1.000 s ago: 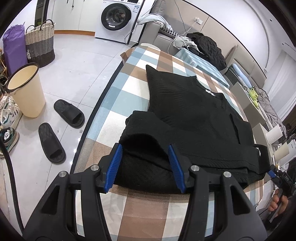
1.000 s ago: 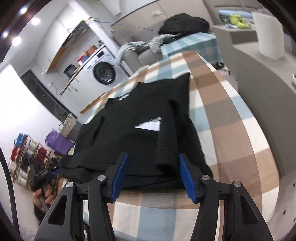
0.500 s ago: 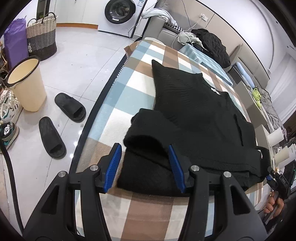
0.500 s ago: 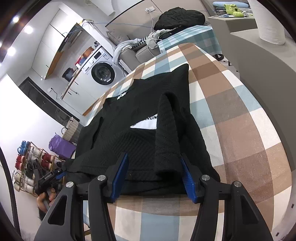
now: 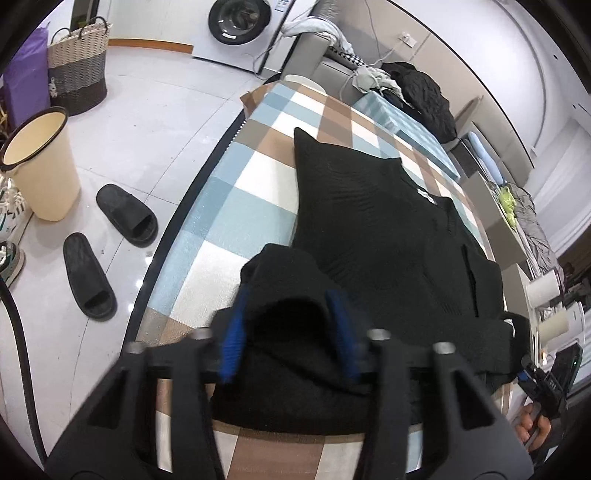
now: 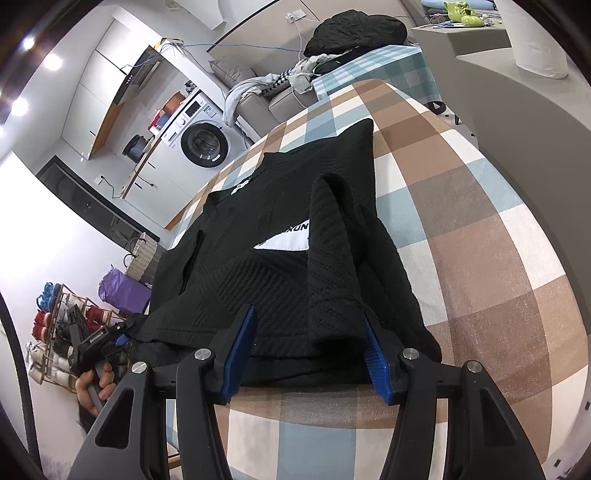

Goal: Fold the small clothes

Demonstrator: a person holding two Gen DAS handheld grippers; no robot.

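1. At the far left of the left wrist view, a woven basket (image 5: 78,72) stands on the tiled floor with a purple bag (image 5: 23,79) beside it, and a cream bin (image 5: 38,162) sits nearer.
2. Two black slippers (image 5: 107,242) lie on the floor between the bin and the checked surface (image 5: 229,218).
3. A washing machine (image 5: 240,27) stands against the far wall.
4. The black knit garment (image 5: 373,229) lies spread over the checked surface, its near edge folded into a thick bundle at the front edge.
5. The left gripper (image 5: 290,330) straddles a raised fold of that bundle; its blue pads (image 5: 233,334) are motion-blurred and its jaws are closing with the cloth between them, though a firm pinch cannot be told.
6. At the right edge of the same view, a hand (image 5: 533,430) holds the other tool by the garment's far corner.
7. In the right wrist view, a shoe rack (image 6: 61,332) stands at the far left, with the person's left hand (image 6: 92,387) just below it.
8. The right gripper (image 6: 308,350) rests at the garment's (image 6: 258,236) near hem with its jaws spread; a folded sleeve sits between the pads (image 6: 242,347), which do not visibly squeeze it.
9. A white label patch (image 6: 286,242) shows on the garment ahead of it.
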